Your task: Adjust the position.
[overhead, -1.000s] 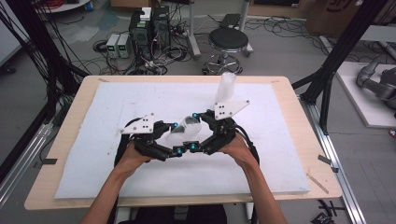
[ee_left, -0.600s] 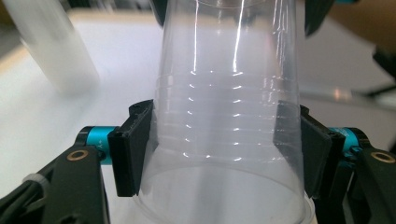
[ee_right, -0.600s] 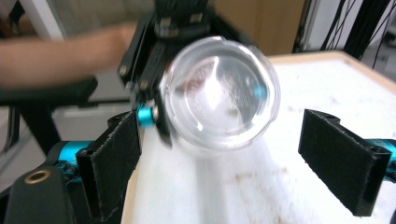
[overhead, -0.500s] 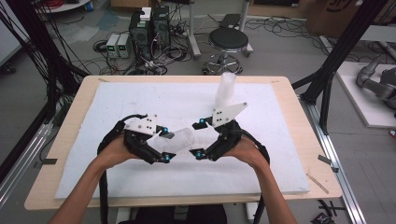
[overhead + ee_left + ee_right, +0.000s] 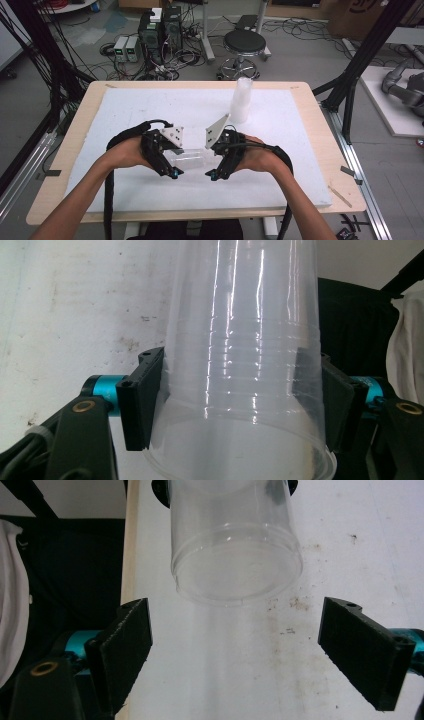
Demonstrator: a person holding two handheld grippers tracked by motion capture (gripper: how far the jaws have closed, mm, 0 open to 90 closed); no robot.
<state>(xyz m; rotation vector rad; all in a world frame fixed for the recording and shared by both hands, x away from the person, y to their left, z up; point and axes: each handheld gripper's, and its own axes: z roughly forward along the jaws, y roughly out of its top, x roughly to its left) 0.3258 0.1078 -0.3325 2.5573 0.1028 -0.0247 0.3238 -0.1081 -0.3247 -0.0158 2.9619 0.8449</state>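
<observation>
At the centre of the high view, the left hand-held gripper point(image 5: 170, 162) clamps a clear plastic cup point(image 5: 192, 159) above the bench point(image 5: 125, 105); the right hand-held gripper point(image 5: 216, 167) gapes wide at its base, not gripping. A cup stack point(image 5: 241, 100) waits upper centre, so stacking seems undone.

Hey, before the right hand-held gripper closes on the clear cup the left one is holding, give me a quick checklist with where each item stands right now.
1. Left hand-held gripper clamped on the clear cup: ok, both pads press its walls near the rim.
2. Right hand-held gripper open: ok, jaws stand wide apart.
3. Cup between the right jaws: not ok, its base sits ahead of the pads.
4. Cup lined up with the right jaws: ok, roughly centred.
5. Stack of cups out of the way: ok, at the far side of the table.
6. Cup undamaged: cannot tell.
</observation>
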